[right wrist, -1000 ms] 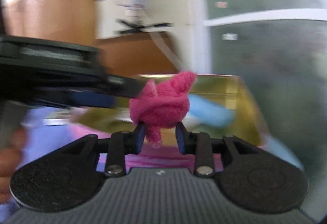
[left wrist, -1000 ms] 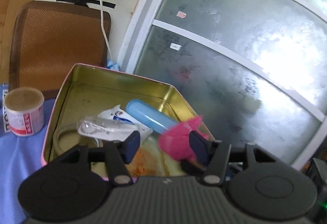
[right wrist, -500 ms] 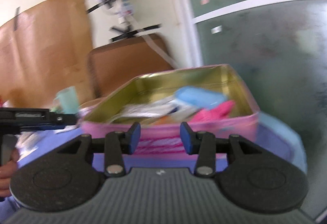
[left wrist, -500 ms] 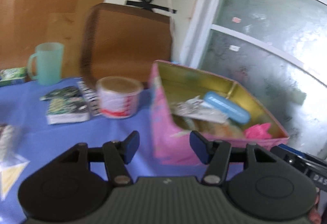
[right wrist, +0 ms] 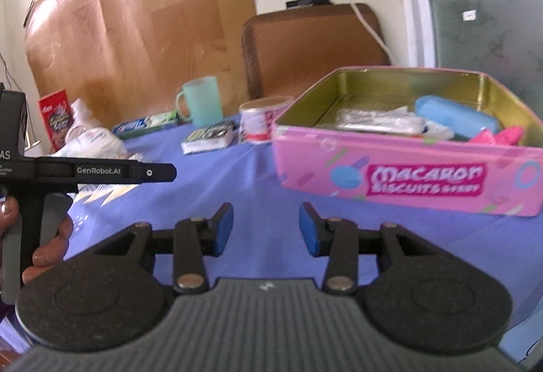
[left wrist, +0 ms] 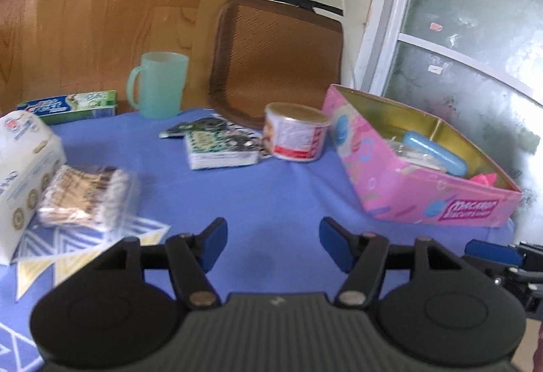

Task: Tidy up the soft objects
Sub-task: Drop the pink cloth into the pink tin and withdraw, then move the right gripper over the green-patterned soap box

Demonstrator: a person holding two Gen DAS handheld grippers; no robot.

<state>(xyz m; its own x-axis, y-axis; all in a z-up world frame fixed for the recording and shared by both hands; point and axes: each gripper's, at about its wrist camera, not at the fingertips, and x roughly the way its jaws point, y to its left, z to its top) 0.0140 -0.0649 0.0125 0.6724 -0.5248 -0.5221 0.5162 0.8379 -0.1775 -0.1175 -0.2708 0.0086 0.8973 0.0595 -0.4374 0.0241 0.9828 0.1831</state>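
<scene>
Nearest, the left tool (left wrist: 270, 241) hangs over the blue counter (left wrist: 271, 195), jaws apart and just widened, nothing between them. The right tool (right wrist: 266, 227) is likewise parted, recently opened wider, and empty. Farther right sits the pink tin (right wrist: 407, 175), holding the pink cloth (right wrist: 499, 136) beside a blue case (right wrist: 454, 117). Behind stand a can (left wrist: 295, 131) and mug (left wrist: 159, 83).

A table (left wrist: 271, 202) under a blue cloth filled the middle of the left wrist view. On it sat a pink tin (left wrist: 417, 182) at right, a small round tub (left wrist: 295, 131) and flat packets (left wrist: 220, 148) at centre, a green mug (left wrist: 159, 83) behind, and bagged cotton swabs (left wrist: 88, 195) at left.
</scene>
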